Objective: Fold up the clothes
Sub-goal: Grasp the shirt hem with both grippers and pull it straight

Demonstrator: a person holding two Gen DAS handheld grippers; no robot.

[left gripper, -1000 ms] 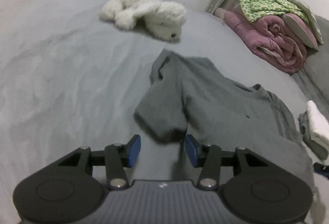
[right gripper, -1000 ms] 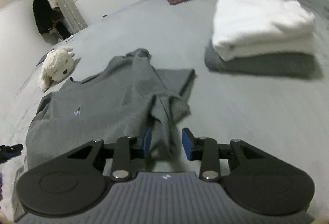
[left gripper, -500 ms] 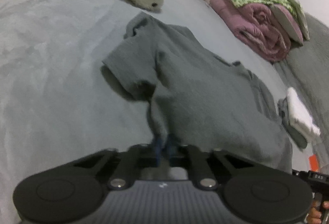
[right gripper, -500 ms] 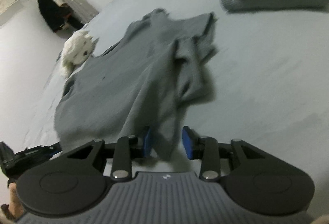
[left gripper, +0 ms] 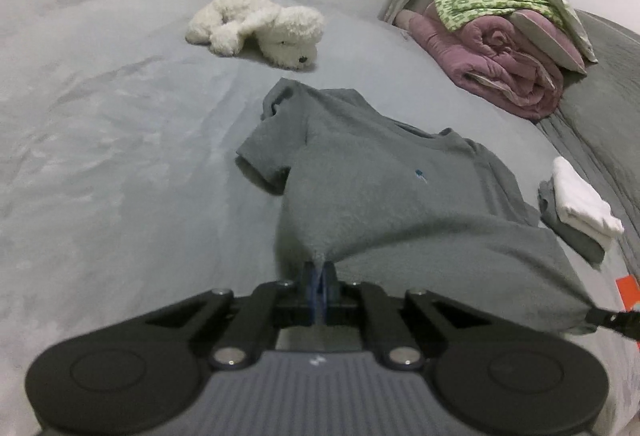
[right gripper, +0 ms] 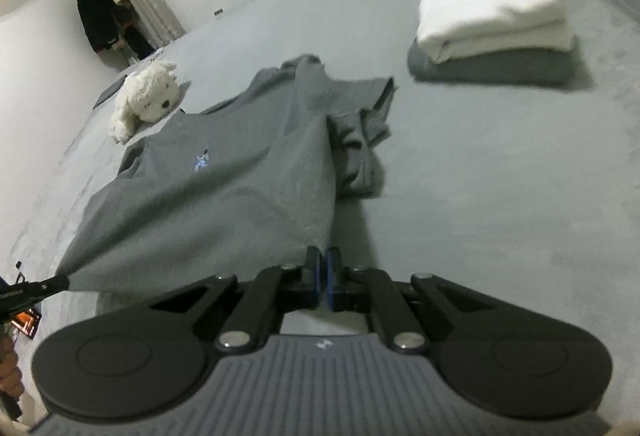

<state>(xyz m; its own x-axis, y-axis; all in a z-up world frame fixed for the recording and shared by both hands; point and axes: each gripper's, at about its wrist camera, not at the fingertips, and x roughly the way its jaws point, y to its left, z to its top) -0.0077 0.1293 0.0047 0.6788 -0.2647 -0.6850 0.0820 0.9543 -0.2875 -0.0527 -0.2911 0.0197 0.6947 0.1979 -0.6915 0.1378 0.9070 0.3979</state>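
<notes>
A grey T-shirt (left gripper: 384, 188) lies front up on the grey bed, collar toward the far side; it also shows in the right wrist view (right gripper: 224, 188). My left gripper (left gripper: 319, 278) is shut on the shirt's bottom hem at one corner. My right gripper (right gripper: 323, 268) is shut on the hem at the other corner and also shows in the left wrist view (left gripper: 600, 316). The hem is stretched taut between them and lifted a little. The right sleeve (right gripper: 360, 140) is bunched.
A white plush dog (left gripper: 260, 28) lies beyond the shirt. A folded white and grey stack (right gripper: 492, 32) sits to the right. Rolled pink bedding with a green cloth (left gripper: 500, 36) lies at the far right. A window and curtains are behind.
Both grippers went from open beside the hem to shut on it. The shirt is now pulled flat and taut between them, its hem lifted.
</notes>
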